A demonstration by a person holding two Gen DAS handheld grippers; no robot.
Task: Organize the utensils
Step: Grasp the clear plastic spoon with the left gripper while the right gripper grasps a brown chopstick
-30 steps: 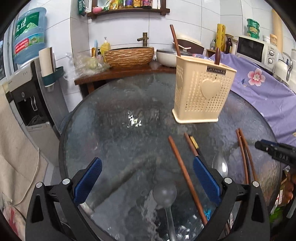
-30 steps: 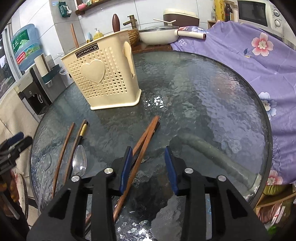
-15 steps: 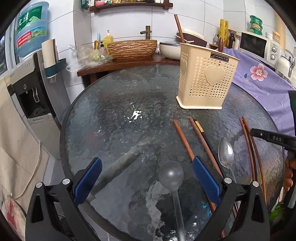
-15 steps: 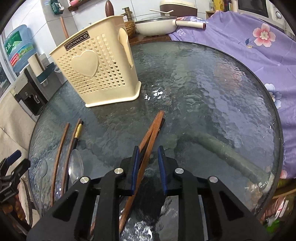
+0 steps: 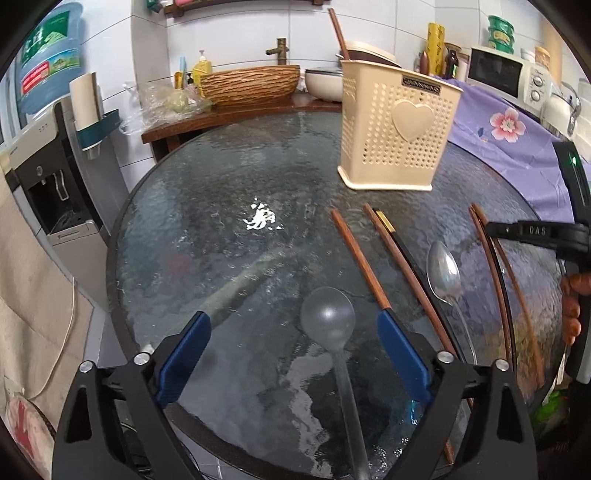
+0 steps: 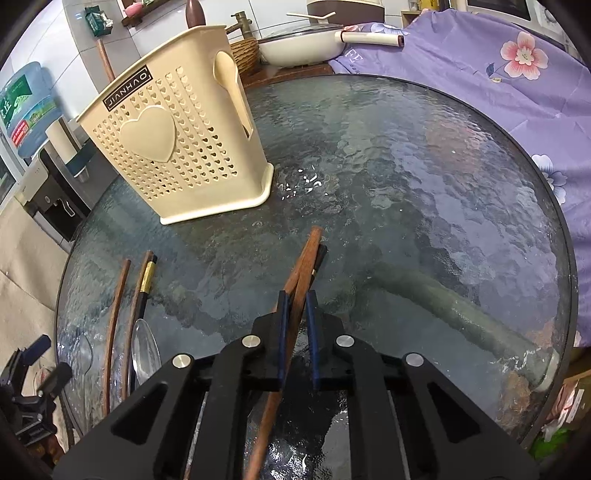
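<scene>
The right gripper (image 6: 295, 302) is seen pressed together on a pair of brown chopsticks (image 6: 304, 258), whose far ends are crossed just beyond the blue pads (image 6: 282, 325) and whose near ends run back under the gripper body. The left gripper (image 5: 293, 332) is held spread wide above the near edge of the glass table (image 5: 207, 229), with nothing between its fingers (image 5: 184, 350). A translucent ladle (image 5: 327, 314) is seen lying between those fingers on the glass, its handle pointing near. To its right, two more wooden chopsticks (image 5: 360, 258), one black chopstick with a gold band (image 5: 391, 232) and a metal spoon (image 5: 443, 273) are laid on the table. The cream perforated utensil holder (image 5: 395, 129) is set upright on the far right part of the table, with a brown handle (image 5: 338, 31) standing in it. A purple floral cloth (image 6: 498, 74) is spread beyond the table on the right.
</scene>
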